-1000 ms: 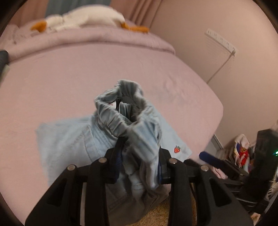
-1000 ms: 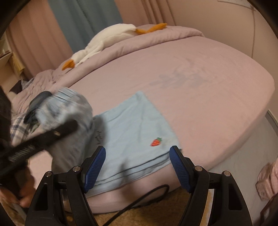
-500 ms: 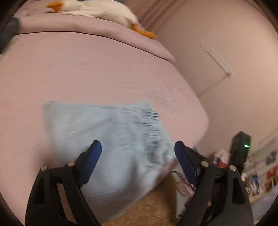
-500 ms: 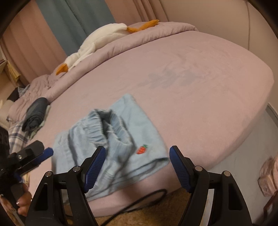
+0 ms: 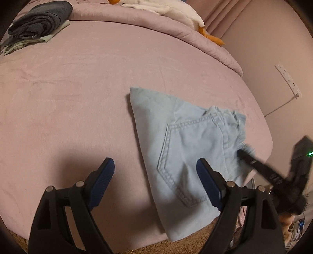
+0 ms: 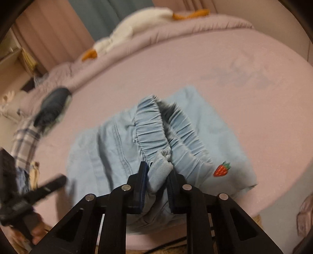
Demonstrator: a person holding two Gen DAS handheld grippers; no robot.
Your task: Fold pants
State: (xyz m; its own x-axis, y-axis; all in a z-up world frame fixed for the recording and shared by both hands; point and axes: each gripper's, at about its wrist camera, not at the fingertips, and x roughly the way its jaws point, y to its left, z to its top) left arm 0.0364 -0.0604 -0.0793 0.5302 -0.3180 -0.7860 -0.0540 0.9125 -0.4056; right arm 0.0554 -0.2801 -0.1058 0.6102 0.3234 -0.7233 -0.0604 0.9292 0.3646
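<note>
Pants: light blue denim, folded into a rough wedge on the pink bed sheet, near the bed's front edge. Double-stitched back pocket faces up in the left wrist view. Gathered elastic waistband stands up in a bunched loop in the right wrist view. Small red strawberry patch on the flat layer just right of the waistband. One corner of the pants hangs slightly past the mattress edge above the tan carpet.

Right gripper: jaws nearly closed, blue pads pinching a fold of the waistband fabric between them; cloth is lifted off the flat layer there. In the left wrist view its dark fingers, blurred, meet the waistband at the pants' right edge.

Left gripper: jaws spread wide, nothing between them. It hangs over the sheet at the pants' near left edge; its right finger overlaps the pocket area, its left finger over bare sheet. Whether it touches the cloth cannot be told.

Far off: folded dark garment at the bed's far left, white stuffed goose along the quilt.
</note>
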